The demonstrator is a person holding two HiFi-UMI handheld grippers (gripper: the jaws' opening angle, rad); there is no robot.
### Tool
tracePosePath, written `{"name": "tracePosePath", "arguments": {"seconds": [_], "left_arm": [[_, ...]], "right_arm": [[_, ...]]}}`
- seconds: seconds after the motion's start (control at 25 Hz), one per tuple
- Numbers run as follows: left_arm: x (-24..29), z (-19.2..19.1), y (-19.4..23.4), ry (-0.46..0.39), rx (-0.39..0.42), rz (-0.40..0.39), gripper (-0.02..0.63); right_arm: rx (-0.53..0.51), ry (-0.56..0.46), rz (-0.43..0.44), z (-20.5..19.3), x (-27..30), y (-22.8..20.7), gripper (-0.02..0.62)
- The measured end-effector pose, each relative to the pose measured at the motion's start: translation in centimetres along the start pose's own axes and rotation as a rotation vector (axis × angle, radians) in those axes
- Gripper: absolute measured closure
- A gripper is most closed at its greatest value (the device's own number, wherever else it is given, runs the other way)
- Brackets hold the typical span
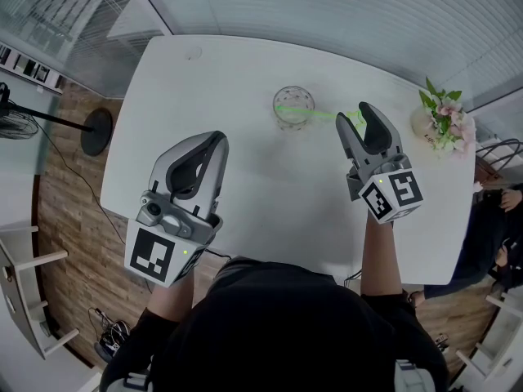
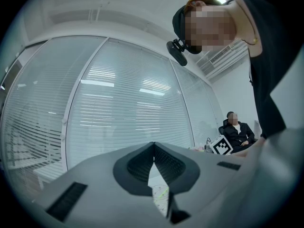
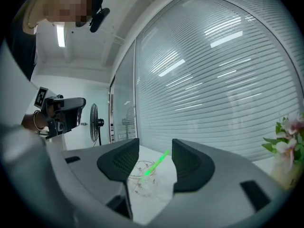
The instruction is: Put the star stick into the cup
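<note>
Our star stick [image 1: 317,113] leans inside the cup [image 1: 293,107]. Just beside the cup, our right tongs [image 1: 357,118] stand released and empty; our left tongs [image 1: 219,140] are clenched on nothing. Placement looks done, so next we back away without knocking the stick.

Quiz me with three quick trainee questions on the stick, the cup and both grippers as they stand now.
1. True or false: the green stick lies flat on the table, clear of the glass cup.
2. On the right gripper, the fingers are: A) shut on the stick; B) apart with nothing gripped; C) shut on the cup.
3. Which gripper has its fingers closed together?
Key: 1 false, the stick stands slanted in the cup. 2 B. 3 the left gripper.
</note>
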State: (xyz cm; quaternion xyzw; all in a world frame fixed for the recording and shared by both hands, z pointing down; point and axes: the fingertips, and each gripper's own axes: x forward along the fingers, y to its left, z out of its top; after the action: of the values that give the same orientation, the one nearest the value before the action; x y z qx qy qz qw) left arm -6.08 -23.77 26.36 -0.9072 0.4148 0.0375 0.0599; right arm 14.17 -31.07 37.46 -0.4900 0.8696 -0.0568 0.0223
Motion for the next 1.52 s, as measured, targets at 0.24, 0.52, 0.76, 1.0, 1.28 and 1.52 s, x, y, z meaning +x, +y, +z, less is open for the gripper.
{"name": "tracePosePath", "arguments": {"seconds": [0.24,0.52,0.76,1.0,1.28,1.52], "left_arm": [[0.2,0.2,-0.2,-0.006,0.002,-0.011,0.592],[0.4,0.5,-0.4,-0.01,0.004,-0.028,0.592],[0.6,0.2,-0.8,-0.008,-0.006,-0.041,0.592],[1.1,0.0,-1.2,-0.014,-0.015,-0.056,0.592],[1.6,0.1,-1.7,-0.025,-0.022,-0.074,0.592],[2.0,0.2,-2.0,-0.034,-0.028,-0.09,0.592]], "right_arm": [[-0.023,-0.015,-0.012,1.3,-0.6,0.1,0.38],[-0.056,-0.035,-0.014,3.0,-1.3,0.8,0.377],[-0.082,-0.05,-0.007,4.4,-2.3,1.7,0.377],[-0.113,-0.071,0.007,5.8,-3.3,2.6,0.377],[-0.1,-0.074,0.009,6.3,-4.1,3.1,0.377],[-0.117,-0.077,0.01,7.1,-4.7,3.7,0.377]]}}
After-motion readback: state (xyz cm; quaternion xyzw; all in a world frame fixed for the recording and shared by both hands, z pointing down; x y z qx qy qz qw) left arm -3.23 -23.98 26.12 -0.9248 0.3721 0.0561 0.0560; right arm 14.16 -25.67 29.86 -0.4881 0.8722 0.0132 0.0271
